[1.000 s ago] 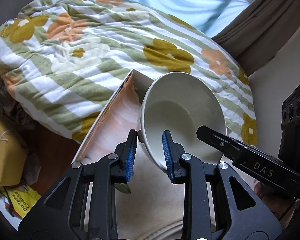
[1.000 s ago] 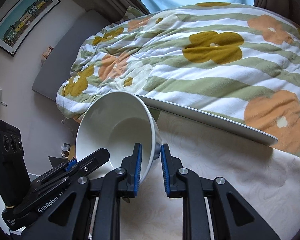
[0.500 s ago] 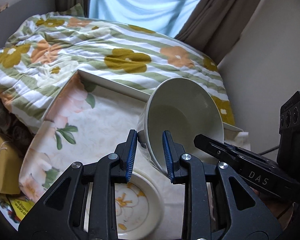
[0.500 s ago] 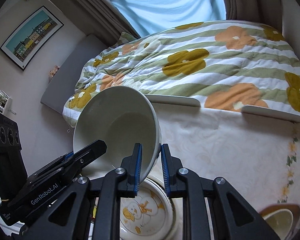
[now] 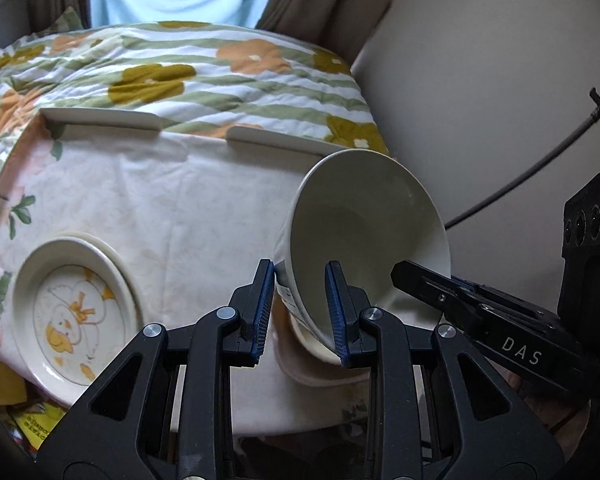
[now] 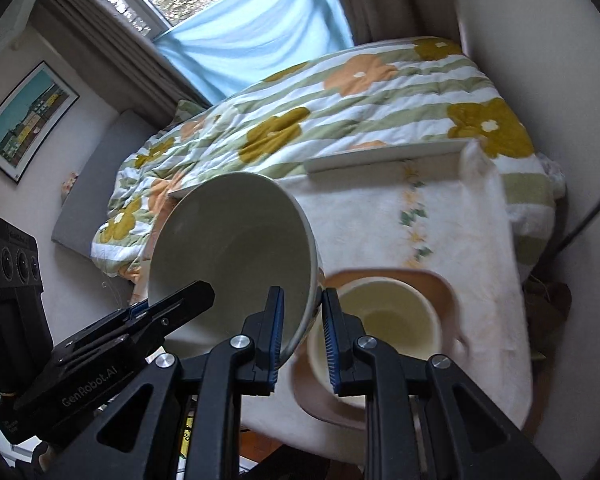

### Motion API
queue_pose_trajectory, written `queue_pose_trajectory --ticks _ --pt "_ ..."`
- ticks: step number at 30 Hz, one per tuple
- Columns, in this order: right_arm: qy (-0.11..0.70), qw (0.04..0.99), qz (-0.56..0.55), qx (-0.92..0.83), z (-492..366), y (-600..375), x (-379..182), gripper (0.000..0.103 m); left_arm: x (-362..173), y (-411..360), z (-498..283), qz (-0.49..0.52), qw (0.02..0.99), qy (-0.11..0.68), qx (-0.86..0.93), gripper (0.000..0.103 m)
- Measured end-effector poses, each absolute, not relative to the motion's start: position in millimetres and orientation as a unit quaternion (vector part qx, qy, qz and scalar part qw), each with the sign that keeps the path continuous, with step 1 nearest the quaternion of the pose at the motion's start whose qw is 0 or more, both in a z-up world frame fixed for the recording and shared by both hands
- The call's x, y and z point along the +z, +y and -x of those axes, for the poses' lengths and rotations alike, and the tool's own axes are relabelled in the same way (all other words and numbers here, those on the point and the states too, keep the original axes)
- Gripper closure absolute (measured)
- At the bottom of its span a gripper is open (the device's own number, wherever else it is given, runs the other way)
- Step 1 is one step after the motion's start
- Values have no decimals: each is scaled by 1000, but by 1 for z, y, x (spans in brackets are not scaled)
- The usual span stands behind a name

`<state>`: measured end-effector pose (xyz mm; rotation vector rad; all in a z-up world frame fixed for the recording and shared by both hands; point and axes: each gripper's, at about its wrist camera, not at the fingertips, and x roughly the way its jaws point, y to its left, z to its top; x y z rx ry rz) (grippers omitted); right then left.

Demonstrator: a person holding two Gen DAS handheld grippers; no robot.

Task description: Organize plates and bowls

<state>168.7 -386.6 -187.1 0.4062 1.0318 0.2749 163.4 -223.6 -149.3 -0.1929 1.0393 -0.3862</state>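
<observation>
— Start with the left wrist view. What do you count?

— One large white ceramic bowl point(image 5: 364, 232), tipped on its side with its mouth toward the camera, held above the cloth-covered table point(image 5: 188, 208). The left gripper point(image 5: 300, 308) has its blue-padded fingers point(image 5: 262, 304) clamped on the near rim, one pad outside the wall and one inside. The right gripper point(image 5: 396, 276) reaches in from the right with its tip inside the same bowl. One round cream plate with a yellow duck picture point(image 5: 74, 320) lies flat near the table's left edge, well apart from the bowl. Under the bowl there is a pale pinkish flat plate point(image 5: 320, 376), mostly hidden (its outline is hard to judge here).

— And the right wrist view?

— The same white bowl point(image 6: 236, 248), one only, again tilted. The right gripper point(image 6: 300, 336) pinches the rim, one pad inside and one outside. The left gripper point(image 6: 204, 292) comes in from the left, its tip at the bowl's rim.

— What does this view add?

— One smaller cream ceramic bowl point(image 6: 384, 316), upright on the pinkish plate point(image 6: 444, 292), just right of the big bowl. The duck plate is out of this view. Behind the table, one floral striped quilt point(image 6: 340, 112) and one framed harbour picture point(image 6: 24, 116) on the wall.
</observation>
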Motion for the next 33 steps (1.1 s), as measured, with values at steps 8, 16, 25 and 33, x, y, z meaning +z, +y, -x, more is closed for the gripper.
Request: queue_pose_trajectory --ticks 8,16,25,33 --pt "506 837 -188 95 -152 -410 -218 86 -186 -270 -151 25 826 528 -197 80" --pt "525 829 -171 85 -149 -418 -247 86 -213 -291 -153 -34 815 547 -188 80" --pt "539 823 -161 76 -152 -419 -260 86 -226 -307 -155 -101 817 541 -172 80" --pt "541 825 -146 70 -153 -417 -259 86 -229 -309 -160 -123 818 538 -162 80"
